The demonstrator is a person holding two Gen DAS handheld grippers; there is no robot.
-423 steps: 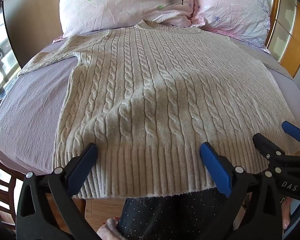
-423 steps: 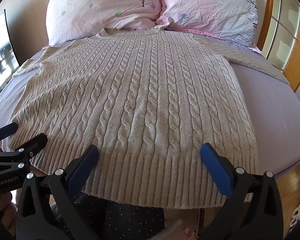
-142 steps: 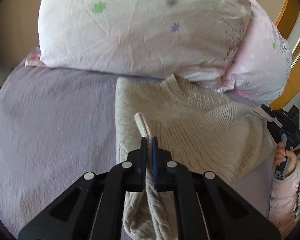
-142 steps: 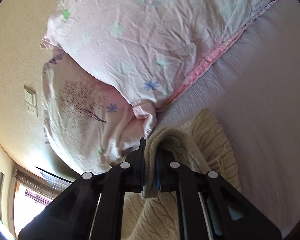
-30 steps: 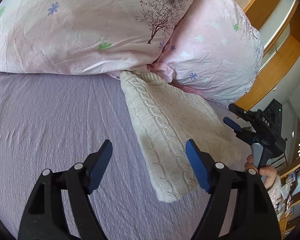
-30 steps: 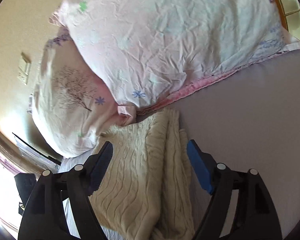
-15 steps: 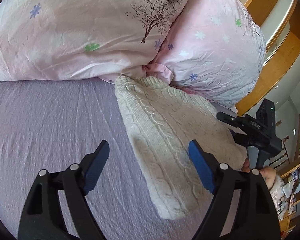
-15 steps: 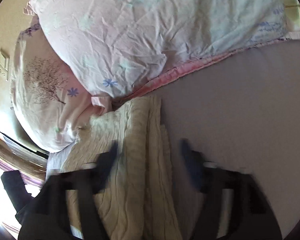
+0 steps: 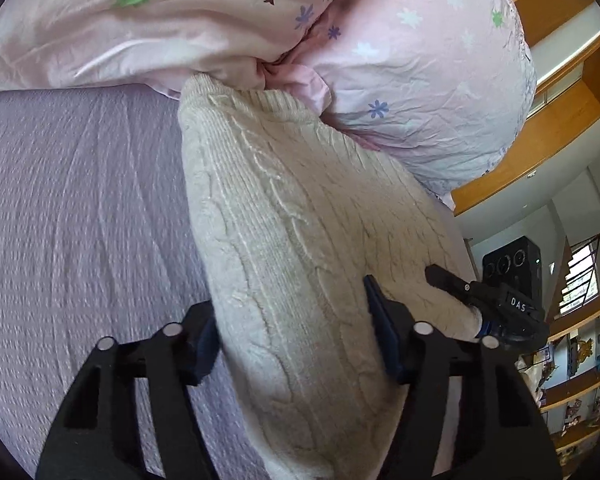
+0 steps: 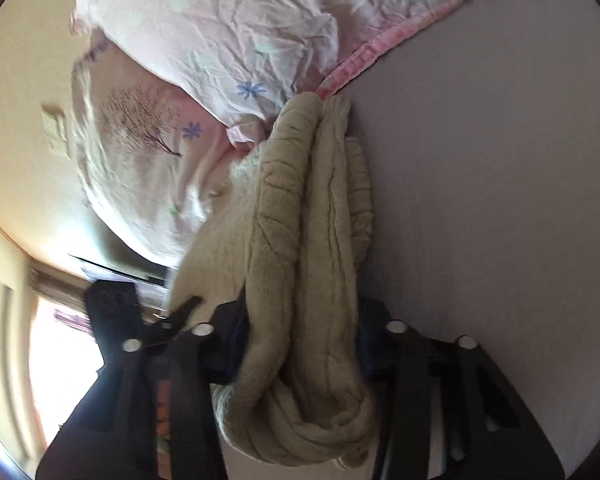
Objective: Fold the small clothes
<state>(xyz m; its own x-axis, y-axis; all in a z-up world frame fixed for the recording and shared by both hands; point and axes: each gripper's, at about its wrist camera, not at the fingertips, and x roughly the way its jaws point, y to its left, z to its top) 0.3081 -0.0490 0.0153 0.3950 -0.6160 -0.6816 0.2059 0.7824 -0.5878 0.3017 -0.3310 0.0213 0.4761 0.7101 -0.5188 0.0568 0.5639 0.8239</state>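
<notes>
A beige cable-knit sweater [image 9: 300, 240], folded into a long thick strip, lies on the lilac bed sheet [image 9: 80, 220] with its far end against the pillows. My left gripper [image 9: 292, 332] straddles the near end of the strip, its blue pads pressing the two sides. My right gripper [image 10: 300, 344] is clamped across the thick folded layers of the sweater [image 10: 312, 264] at the other side. The right gripper also shows in the left wrist view [image 9: 456, 292], at the sweater's right edge.
Two pink flower-print pillows [image 9: 420, 72] lie at the head of the bed, against the sweater's far end. A wooden headboard [image 9: 548, 128] and shelves stand to the right. The sheet [image 10: 500, 200] stretches out on both sides.
Both grippers were open above the folded sweater. They have moved down and in, and now close on the sweater's thick folded bundle from its two sides.
</notes>
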